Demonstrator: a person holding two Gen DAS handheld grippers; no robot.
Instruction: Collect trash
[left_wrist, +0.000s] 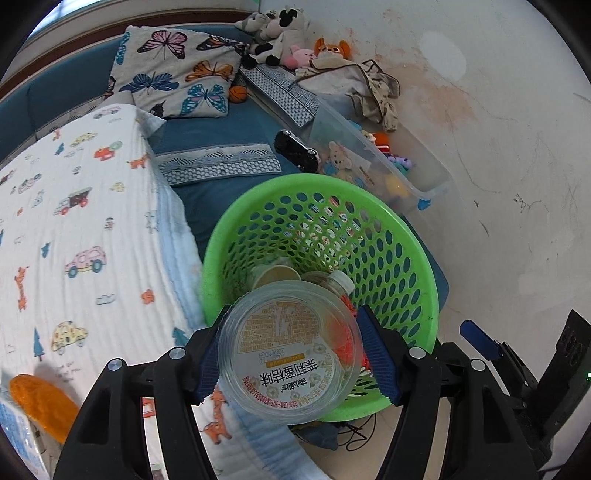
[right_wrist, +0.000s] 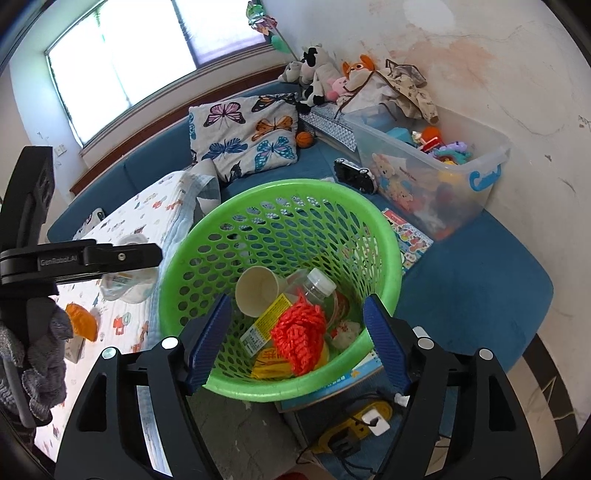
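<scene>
My left gripper (left_wrist: 291, 360) is shut on a clear plastic bottle (left_wrist: 288, 350), seen end-on with its printed label, held over the near rim of the green mesh basket (left_wrist: 413, 258). In the right wrist view the same bottle (right_wrist: 127, 284) hangs under a black finger (right_wrist: 122, 254) left of the basket (right_wrist: 384, 236). My right gripper (right_wrist: 295, 301) stands open above the basket, nothing between its blue pads. Inside lie a paper cup (right_wrist: 256, 290), a red net (right_wrist: 299, 336), yellow wrappers (right_wrist: 271, 319) and a small clear bottle (right_wrist: 319, 282).
A car-print blanket (left_wrist: 81, 229) lies left of the basket with an orange object (left_wrist: 40, 404) on it. A clear toy bin (right_wrist: 461, 173) stands to the right on the blue couch (right_wrist: 476, 288). A butterfly pillow (right_wrist: 247, 133) and plush toys (right_wrist: 317, 74) sit behind. A yellow power strip (right_wrist: 354, 428) lies on the floor.
</scene>
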